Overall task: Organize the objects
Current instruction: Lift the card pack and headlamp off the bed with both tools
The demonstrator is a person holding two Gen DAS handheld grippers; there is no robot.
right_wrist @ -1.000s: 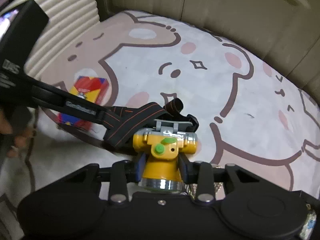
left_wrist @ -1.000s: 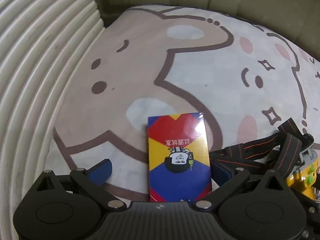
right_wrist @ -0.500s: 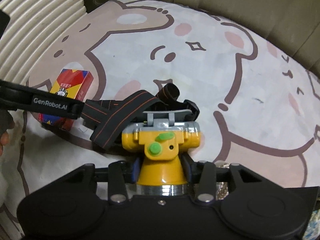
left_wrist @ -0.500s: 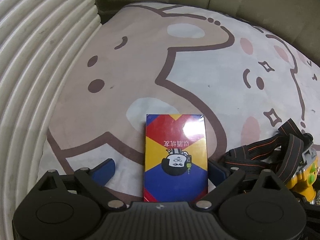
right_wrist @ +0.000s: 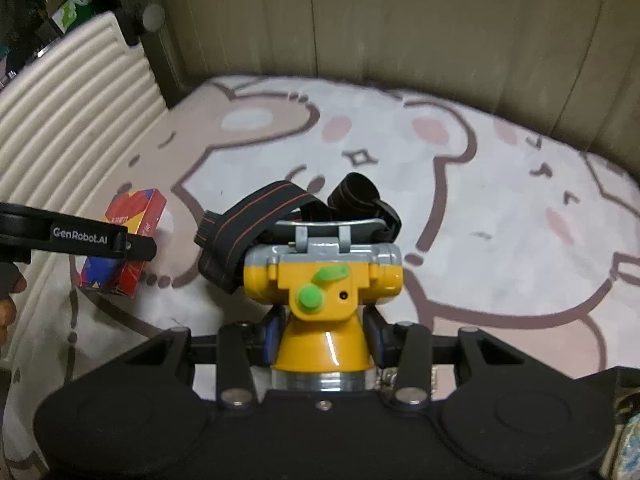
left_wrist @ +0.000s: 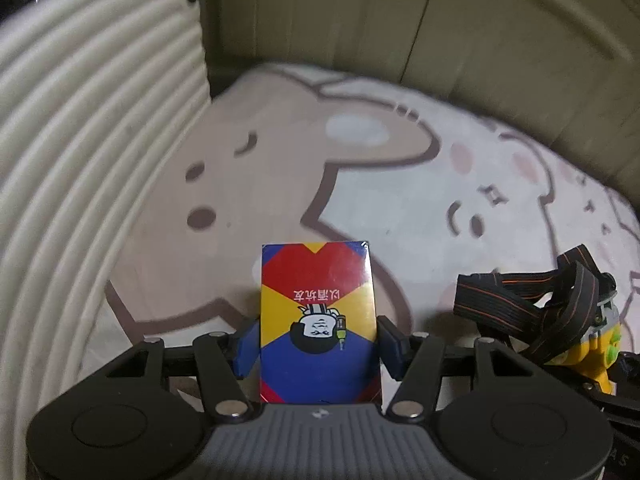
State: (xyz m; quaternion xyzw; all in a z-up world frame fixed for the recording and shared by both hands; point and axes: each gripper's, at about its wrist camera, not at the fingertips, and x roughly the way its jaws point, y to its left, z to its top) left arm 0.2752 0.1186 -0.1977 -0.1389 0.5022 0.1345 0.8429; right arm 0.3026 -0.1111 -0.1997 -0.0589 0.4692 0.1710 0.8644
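We are working on two things at once. Our left gripper (left_wrist: 318, 346) is closing its fingers on the card box (left_wrist: 318, 320), which is sitting between the blue pads; the pads are meeting its sides, and in the right wrist view the box is tilting with one end up off the bed. Our right gripper (right_wrist: 322, 334) is gripping the yellow headlamp (right_wrist: 322, 292) by its cone-shaped body, fingers clamped on both sides, while the black strap (right_wrist: 256, 216) is trailing loose behind it toward the far side of the bed.

As we are judging it, the organizing is only beginning: both things are in hand, but neither is sitting anywhere that looks like a final place, and no box, tray or shelf for them is showing. Carrying and setting down are still ahead of us.

The surface is a bed with a bedsheet (right_wrist: 480, 208) printed with cartoon bears in beige, white and pink. A ribbed cream headboard (left_wrist: 80, 140) is rising on the left, and plain beige wall panels (right_wrist: 400, 20) are closing the far side. The room is dim.
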